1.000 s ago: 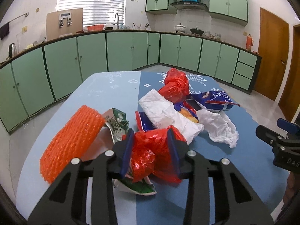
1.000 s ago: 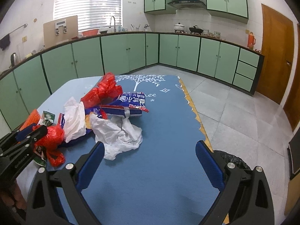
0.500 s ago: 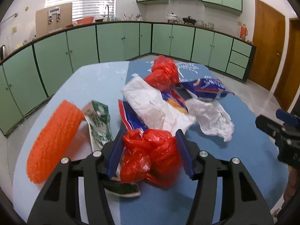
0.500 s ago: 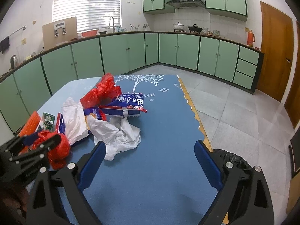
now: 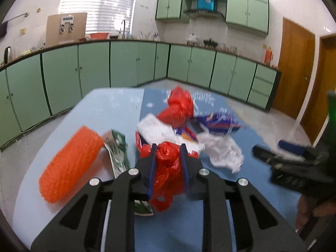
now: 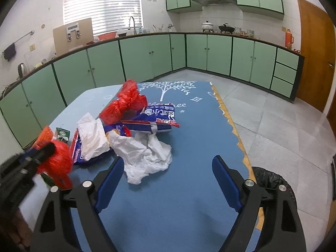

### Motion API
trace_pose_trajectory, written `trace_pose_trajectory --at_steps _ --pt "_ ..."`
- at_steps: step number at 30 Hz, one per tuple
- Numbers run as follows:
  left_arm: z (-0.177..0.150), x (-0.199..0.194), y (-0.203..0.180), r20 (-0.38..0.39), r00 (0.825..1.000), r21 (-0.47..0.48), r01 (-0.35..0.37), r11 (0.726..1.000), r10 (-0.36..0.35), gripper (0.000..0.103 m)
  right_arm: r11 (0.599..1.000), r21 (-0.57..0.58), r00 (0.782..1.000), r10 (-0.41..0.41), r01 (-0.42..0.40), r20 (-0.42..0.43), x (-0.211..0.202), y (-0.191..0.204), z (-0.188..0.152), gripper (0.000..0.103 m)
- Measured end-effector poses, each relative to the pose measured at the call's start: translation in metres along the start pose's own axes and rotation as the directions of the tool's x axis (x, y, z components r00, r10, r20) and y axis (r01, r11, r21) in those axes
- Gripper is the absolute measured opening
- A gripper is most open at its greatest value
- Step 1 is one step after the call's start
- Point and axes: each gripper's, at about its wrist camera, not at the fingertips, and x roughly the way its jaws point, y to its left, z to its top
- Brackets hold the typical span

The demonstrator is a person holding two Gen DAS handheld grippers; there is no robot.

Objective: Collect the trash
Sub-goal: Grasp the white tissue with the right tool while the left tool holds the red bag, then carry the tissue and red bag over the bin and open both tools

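Worktop (image 6: 189, 189) bearing a trash pile; bin (image 6: 271, 180) on the floor just off its right edge, nearer the right tool (image 6: 166, 180), jaws apart and empty. Left tool (image 5: 168, 161) clamps a red plastic bag (image 5: 168, 168), bin well to its right.

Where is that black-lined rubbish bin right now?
In the right wrist view, the black-lined rubbish bin stands on the tiled floor, off the blue table's right edge.
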Motion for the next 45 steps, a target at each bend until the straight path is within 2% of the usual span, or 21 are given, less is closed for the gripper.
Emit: trace_pose_trajectory --at_steps 7,12,16,18,20,22,23,26,32,37,40,45 --pt "0.015 -0.007 -0.002 0.067 0.998 0.001 -0.006 1.0 0.005 0.019 1.0 -0.002 1.0 -0.014 0.014 -0.02 0.021 0.008 0.004 0.084" --pt "0.013 0.006 0.001 0.043 0.999 0.013 -0.032 0.999 0.031 0.019 0.999 -0.018 0.998 -0.03 0.029 -0.056 0.039 0.013 0.006 0.084" --pt "0.008 0.017 0.006 0.009 0.999 0.015 -0.048 0.999 0.048 0.019 1.0 -0.015 0.994 -0.021 0.019 -0.104 0.051 0.012 0.006 0.075" --pt "0.006 0.022 0.008 -0.005 0.999 0.014 -0.051 0.999 0.051 0.019 1.0 -0.013 0.99 -0.007 0.006 -0.139 0.059 0.012 0.005 0.067" --pt "0.005 0.024 0.008 -0.012 0.998 0.017 -0.053 0.998 0.054 0.019 1.0 -0.007 0.985 0.021 -0.022 -0.174 0.066 0.011 0.005 0.053" --pt "0.004 0.024 0.008 -0.017 0.998 0.017 -0.054 0.998 0.054 0.019 0.999 -0.009 0.98 0.028 -0.031 -0.199 0.071 0.012 0.004 0.036" --pt "0.005 0.024 0.007 -0.018 0.998 0.018 -0.054 0.998 0.055 0.019 0.999 -0.013 0.98 0.033 -0.036 -0.197 0.071 0.013 0.004 0.022" --pt "0.007 0.023 0.006 -0.015 0.998 0.021 -0.055 0.998 0.055 0.019 0.997 -0.05 0.981 0.052 -0.062 -0.186 0.067 0.021 0.002 0.009" --pt "0.014 0.011 -0.001 0.013 0.999 0.032 -0.048 0.998 0.047 0.019 0.996 -0.015 0.989 0.091 -0.093 -0.12 0.039 0.009 0.005 0.008" --pt "0.02 0.0 -0.014 0.038 0.999 0.042 -0.014 0.999 0.013 0.019 0.993 0.029 0.992 0.117 -0.116 -0.053 -0.002 -0.013 0.009 0.008" --pt "0.024 -0.006 -0.028 0.047 0.998 0.044 0.027 0.999 -0.029 0.019 0.993 0.043 0.994 0.111 -0.11 -0.011 -0.027 -0.03 0.009 0.008" --pt "0.028 -0.009 -0.066 0.047 0.991 0.069 0.123 0.99 -0.126 0.019 0.995 0.09 0.999 0.04 -0.042 0.028 -0.062 -0.066 0.003 0.008"
